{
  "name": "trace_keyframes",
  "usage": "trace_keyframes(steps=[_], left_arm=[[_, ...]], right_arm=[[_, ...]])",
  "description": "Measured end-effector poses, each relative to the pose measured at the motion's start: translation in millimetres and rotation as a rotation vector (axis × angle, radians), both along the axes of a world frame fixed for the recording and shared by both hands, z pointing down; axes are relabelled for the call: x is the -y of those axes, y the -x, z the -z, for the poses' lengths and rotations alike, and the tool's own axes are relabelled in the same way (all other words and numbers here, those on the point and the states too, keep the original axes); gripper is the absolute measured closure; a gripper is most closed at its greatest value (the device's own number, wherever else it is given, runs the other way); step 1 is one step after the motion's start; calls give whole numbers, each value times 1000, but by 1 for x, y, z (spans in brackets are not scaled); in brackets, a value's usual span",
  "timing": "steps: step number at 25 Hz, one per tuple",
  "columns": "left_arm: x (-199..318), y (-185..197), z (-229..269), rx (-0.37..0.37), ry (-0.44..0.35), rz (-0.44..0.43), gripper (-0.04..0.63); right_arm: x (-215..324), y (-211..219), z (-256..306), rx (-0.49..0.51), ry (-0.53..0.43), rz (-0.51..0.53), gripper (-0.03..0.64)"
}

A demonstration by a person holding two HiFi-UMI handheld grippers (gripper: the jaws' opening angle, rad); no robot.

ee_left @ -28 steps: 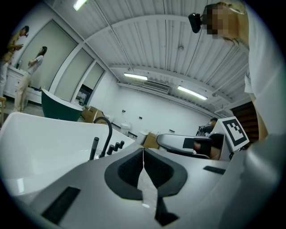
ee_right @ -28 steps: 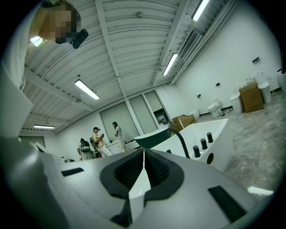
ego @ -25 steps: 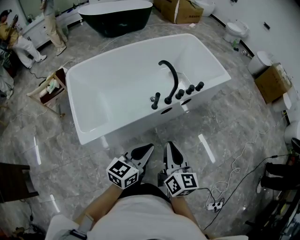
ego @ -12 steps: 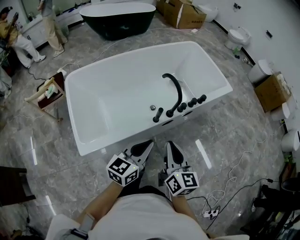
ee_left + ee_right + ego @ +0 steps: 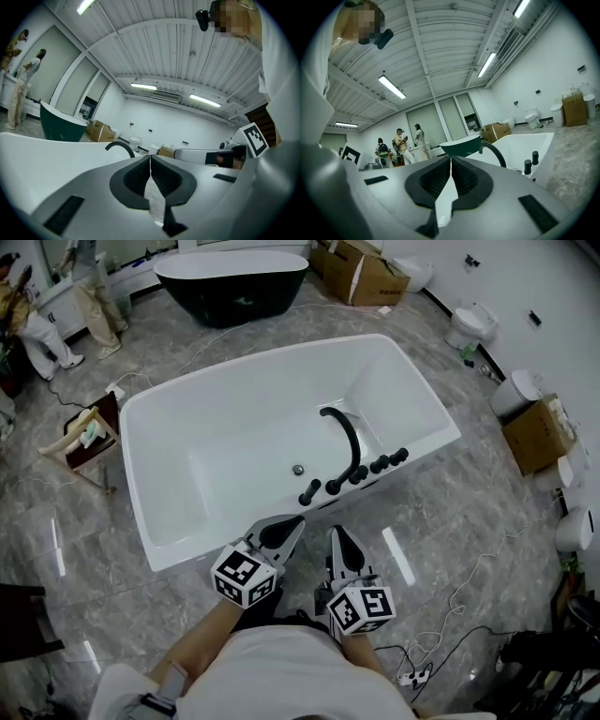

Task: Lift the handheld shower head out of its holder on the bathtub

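**Both grippers clenched and empty, short of the shower head**

And there they were, both tools hanging at the near side of the white bathtub (image 5: 187,427), pointed across it and roughly level. The left gripper (image 5: 286,529) had its jaws clenched tight, pads meeting with nothing between them. The right gripper (image 5: 337,542), just beside it, was the same: clamped on empty air.

The shower head (image 5: 309,493) stood upright, seated on the bathtub's near rim at the left end of a row of black fittings. It was near the left gripper's tips but apart from them, untouched. To its right ran the knobs (image 5: 379,465), and the curved black spout (image 5: 345,442) arched up over the basin.

Further off, a dark bathtub (image 5: 234,282) sat at the far side of the room, with a cardboard box (image 5: 366,273) to its right. A toilet (image 5: 466,326) stood by the right wall, and a second box (image 5: 534,435) sat on the floor nearer. People (image 5: 56,315) stood at the far left.
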State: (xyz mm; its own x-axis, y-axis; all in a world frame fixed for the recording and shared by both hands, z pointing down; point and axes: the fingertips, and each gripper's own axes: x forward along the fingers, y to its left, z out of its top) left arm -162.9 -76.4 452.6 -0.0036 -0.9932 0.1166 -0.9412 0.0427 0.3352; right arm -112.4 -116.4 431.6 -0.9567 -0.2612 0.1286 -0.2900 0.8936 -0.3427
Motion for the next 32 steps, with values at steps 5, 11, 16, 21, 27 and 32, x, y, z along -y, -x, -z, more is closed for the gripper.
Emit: trace_keyframes(steps=[5,11,16,21,27,32], left_arm=[[18,12,5,19,-14,-32,583],[30,15,-4,-23,-18,-62,583],[32,17,-5,-50,-25,-39,583],[26,31,-2,-76,-39,19,583],[33,38,4,-66,-33,92,583],[32,43,0,-70,-31,159,583]], right_arm=[[21,8,1,12,-5,-51,597],[25,11,-5,-11,-11,-70,597],[34,3,-9,-41,-20,-78,597],[41,13,-6,-47,-29,-55,597],[49,30,3,-37,-35,43,597],[39,43,8,-23,-72,164,597]])
